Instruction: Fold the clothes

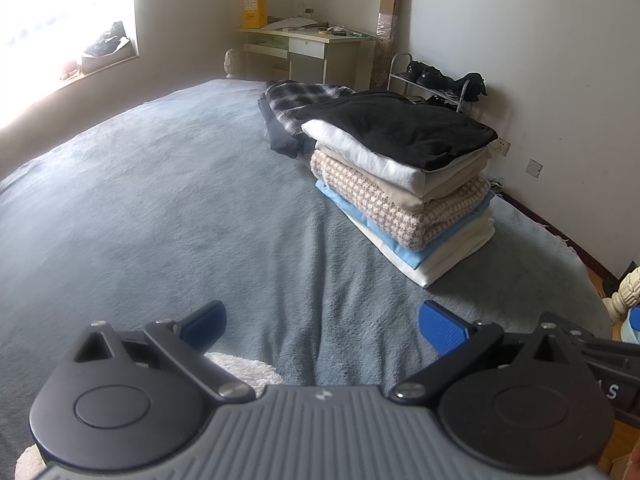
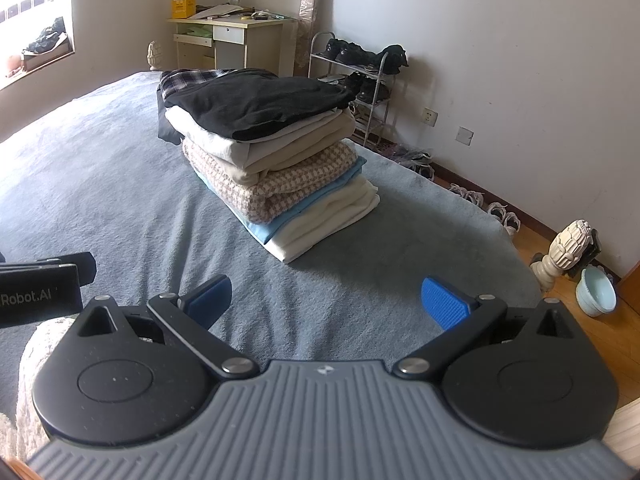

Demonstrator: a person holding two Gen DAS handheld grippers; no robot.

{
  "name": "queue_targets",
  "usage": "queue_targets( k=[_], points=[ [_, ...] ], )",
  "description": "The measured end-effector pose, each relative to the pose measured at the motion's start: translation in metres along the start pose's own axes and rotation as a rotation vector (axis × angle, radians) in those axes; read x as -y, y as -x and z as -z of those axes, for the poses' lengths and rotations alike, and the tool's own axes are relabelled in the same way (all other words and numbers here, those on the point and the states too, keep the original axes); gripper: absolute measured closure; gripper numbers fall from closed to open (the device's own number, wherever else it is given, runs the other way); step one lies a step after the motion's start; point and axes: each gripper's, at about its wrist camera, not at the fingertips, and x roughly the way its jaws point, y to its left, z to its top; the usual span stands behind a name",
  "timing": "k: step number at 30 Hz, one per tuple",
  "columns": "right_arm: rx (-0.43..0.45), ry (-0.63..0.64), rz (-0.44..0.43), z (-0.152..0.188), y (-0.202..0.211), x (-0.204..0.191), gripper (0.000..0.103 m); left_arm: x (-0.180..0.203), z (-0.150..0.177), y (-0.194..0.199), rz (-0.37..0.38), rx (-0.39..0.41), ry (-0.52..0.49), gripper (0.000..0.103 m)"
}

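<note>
A stack of folded clothes (image 1: 404, 184) (image 2: 276, 172) stands on the grey-blue bed, with a black garment (image 1: 400, 128) (image 2: 260, 100) on top, then white, beige, checked, light blue and cream layers. Behind it lies a plaid garment (image 1: 304, 96) (image 2: 188, 78) on dark cloth. My left gripper (image 1: 322, 326) is open over bare blanket, well short of the stack. My right gripper (image 2: 326, 300) is open too, nothing between its blue pads (image 2: 444, 302). A white fluffy cloth (image 1: 244, 368) (image 2: 28, 356) lies under both grippers at the near edge. The left gripper's body (image 2: 40, 280) shows at the left of the right wrist view.
The bed (image 1: 160, 208) (image 2: 100, 184) spreads wide to the left. A desk (image 1: 312, 46) (image 2: 228, 36) and shoe rack (image 1: 436, 80) (image 2: 356, 76) stand at the far wall. A bedpost (image 2: 568, 244), a bowl (image 2: 598, 292) and shoes sit on the wooden floor at right.
</note>
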Motion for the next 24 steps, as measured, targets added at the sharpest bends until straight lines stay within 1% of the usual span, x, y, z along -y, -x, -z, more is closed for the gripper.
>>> queue_targets(
  k=[24],
  points=[
    [-0.005, 0.008, -0.003, -0.0013, -0.0038, -0.0019, 0.001, -0.0011, -0.0013, -0.0023, -0.003, -0.004, 0.003, 0.0]
  ],
)
